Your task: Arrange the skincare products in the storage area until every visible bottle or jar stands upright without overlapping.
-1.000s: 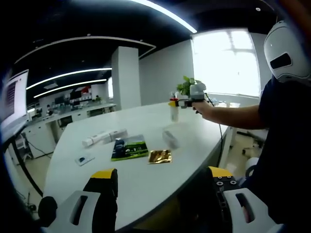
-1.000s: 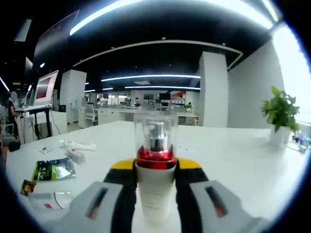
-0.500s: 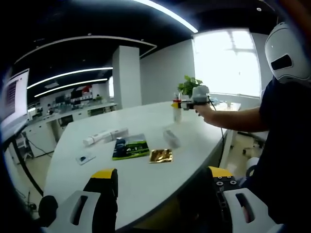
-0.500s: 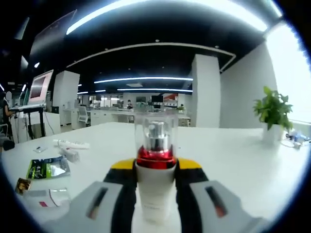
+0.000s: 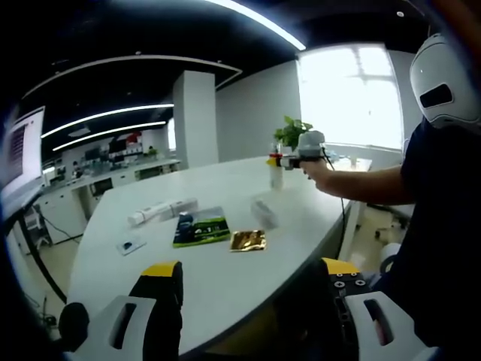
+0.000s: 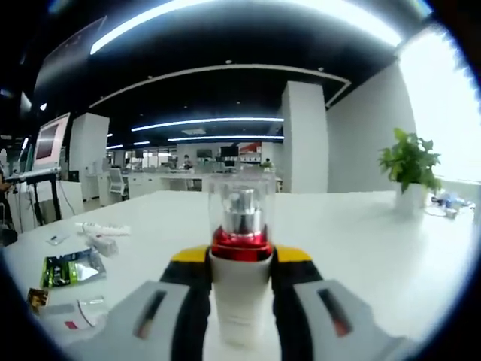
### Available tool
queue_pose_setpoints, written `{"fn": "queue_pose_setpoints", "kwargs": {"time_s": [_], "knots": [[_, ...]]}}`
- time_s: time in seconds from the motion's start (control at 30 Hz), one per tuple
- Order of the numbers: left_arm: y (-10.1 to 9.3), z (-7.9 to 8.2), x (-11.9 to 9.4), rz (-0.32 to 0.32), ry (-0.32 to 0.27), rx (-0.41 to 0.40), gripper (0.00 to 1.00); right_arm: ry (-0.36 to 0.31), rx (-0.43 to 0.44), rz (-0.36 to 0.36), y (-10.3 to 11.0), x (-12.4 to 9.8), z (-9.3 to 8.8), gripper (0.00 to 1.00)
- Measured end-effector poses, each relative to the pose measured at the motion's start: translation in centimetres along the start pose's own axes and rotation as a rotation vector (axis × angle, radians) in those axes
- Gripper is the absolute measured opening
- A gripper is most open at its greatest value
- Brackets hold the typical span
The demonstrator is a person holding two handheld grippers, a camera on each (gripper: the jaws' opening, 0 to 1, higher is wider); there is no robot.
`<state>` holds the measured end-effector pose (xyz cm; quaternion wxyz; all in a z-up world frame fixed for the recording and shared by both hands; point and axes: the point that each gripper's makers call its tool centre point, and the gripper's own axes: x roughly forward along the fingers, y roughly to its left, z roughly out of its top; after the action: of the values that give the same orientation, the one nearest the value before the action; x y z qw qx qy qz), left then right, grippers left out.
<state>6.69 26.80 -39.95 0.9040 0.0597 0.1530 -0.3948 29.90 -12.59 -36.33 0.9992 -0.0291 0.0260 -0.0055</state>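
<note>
My right gripper (image 6: 240, 286) is shut on a white pump bottle (image 6: 240, 280) with a red collar and a clear cap, held upright between the yellow-tipped jaws. In the left gripper view that same right gripper (image 5: 279, 160) holds the bottle (image 5: 276, 174) over the far side of the white table (image 5: 225, 278). My left gripper (image 5: 244, 301) hangs open at the table's near edge, with nothing between its jaws. On the table lie a white tube (image 5: 160, 212), a green sachet (image 5: 201, 231), a gold sachet (image 5: 248, 241) and a clear flat packet (image 5: 263, 210).
A potted plant (image 6: 409, 169) stands at the table's far right end. A small white card (image 5: 130, 245) lies near the left edge. The person's arm (image 5: 361, 183) reaches across from the right. Desks and monitors fill the room behind.
The right gripper with the bottle has shifted slightly right across the table. The left gripper has stayed put.
</note>
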Motion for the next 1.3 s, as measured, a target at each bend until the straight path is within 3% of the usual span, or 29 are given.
{"fn": "queue_pose_setpoints", "kwargs": {"time_s": [0.67, 1.3], "knots": [[0.04, 0.01, 0.03, -0.003, 0.0, 0.005, 0.73, -0.042, -0.064, 0.019, 0.03, 0.08, 0.56, 0.31], [0.25, -0.21, 0.01, 0.007, 0.003, -0.002, 0.73, -0.044, -0.067, 0.022, -0.51, 0.33, 0.51, 0.33]]}}
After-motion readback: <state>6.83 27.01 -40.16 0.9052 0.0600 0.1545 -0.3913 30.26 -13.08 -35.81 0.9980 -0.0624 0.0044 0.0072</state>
